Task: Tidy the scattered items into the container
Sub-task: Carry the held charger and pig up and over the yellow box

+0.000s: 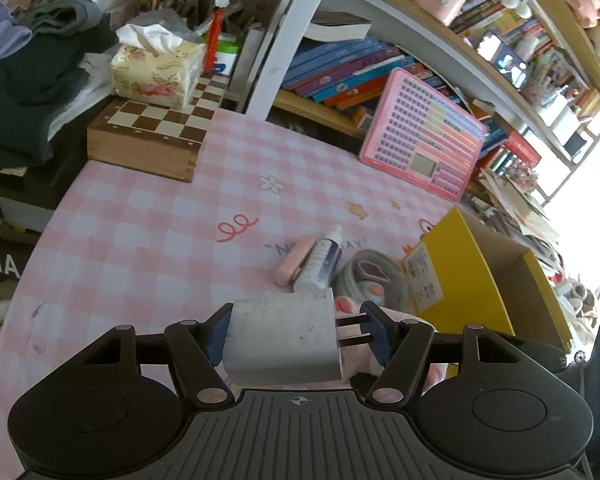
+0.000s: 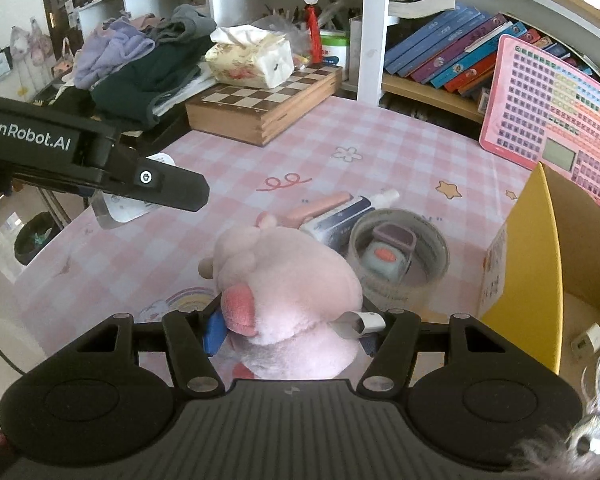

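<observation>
My left gripper (image 1: 296,330) is shut on a white power adapter (image 1: 282,342), its two prongs pointing right, held above the pink checked table (image 1: 160,216). My right gripper (image 2: 292,330) is shut on a pink plush toy (image 2: 284,284). The left gripper also shows in the right wrist view (image 2: 156,182), at the left with the adapter under it. On the table lie a white tube (image 1: 320,260), a pink case (image 1: 294,260) and a tape roll with a small object inside (image 2: 398,258). The yellow cardboard box (image 1: 476,276) stands open at the right; a small white cube (image 2: 588,340) lies inside it.
A wooden chess box (image 1: 152,136) with a floral tissue pack (image 1: 156,70) sits at the back left beside piled clothes (image 1: 28,80). A pink toy tablet (image 1: 424,132) leans against the bookshelf (image 1: 352,68) at the back right. A white post (image 1: 284,40) rises behind the table.
</observation>
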Available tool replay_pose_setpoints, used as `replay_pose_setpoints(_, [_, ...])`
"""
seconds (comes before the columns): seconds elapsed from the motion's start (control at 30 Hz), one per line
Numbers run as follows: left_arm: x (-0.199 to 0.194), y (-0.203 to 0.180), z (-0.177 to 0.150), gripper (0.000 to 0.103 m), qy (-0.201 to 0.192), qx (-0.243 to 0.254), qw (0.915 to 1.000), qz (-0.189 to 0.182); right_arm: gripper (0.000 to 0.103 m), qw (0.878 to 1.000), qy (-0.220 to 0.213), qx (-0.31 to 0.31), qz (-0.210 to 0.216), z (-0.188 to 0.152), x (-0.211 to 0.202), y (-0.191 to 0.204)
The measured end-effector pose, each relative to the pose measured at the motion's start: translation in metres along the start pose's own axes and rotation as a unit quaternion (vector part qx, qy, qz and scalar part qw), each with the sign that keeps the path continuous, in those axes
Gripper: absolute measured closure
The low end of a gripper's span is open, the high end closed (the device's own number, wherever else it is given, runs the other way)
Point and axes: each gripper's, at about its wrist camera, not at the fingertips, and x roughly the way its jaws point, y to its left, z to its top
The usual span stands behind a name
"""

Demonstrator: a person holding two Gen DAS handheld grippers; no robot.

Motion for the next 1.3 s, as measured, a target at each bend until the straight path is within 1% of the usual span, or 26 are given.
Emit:
replay_pose_setpoints(0.23, [-0.025,-0.003,-0.018,0.036,-0.004,0.008,0.9999,-0.012,0.044,1.000,-0.010,-0.001,-0.003,-0.011,-0.027,0.016])
replay_pose_setpoints(0.5, [-0.049,-0.001,-0.039,0.036,-0.002,0.003,0.9997,-0.025,0.044,1.000,-0.010,0.015,-0.001,-0.028,-0.054,0.036])
replay_pose_setpoints(0.67, [-0.062,-0.002,-0.048,0.036,-0.005,0.010,0.9993,-0.035,0.044,1.000,-0.005,0.022,-0.007,-0.040,-0.072,0.041])
replay_pose_setpoints(0.8, [-0.069,-0.004,-0.054,0.036,-0.005,0.015,0.9990,-0.043,0.044,0.999,0.002,0.043,-0.010,-0.053,-0.080,0.046])
replay_pose_setpoints(1.17, [-0.089,-0.014,-0.070,0.036,-0.009,0.032,0.9978,-0.058,0.044,0.998,-0.009,0.057,-0.024,-0.070,-0.101,0.056])
replay_pose_setpoints(1.3, [-0.093,-0.016,-0.076,0.036,-0.007,0.031,0.9975,-0.063,0.044,0.998,-0.010,0.058,-0.027,-0.076,-0.107,0.061])
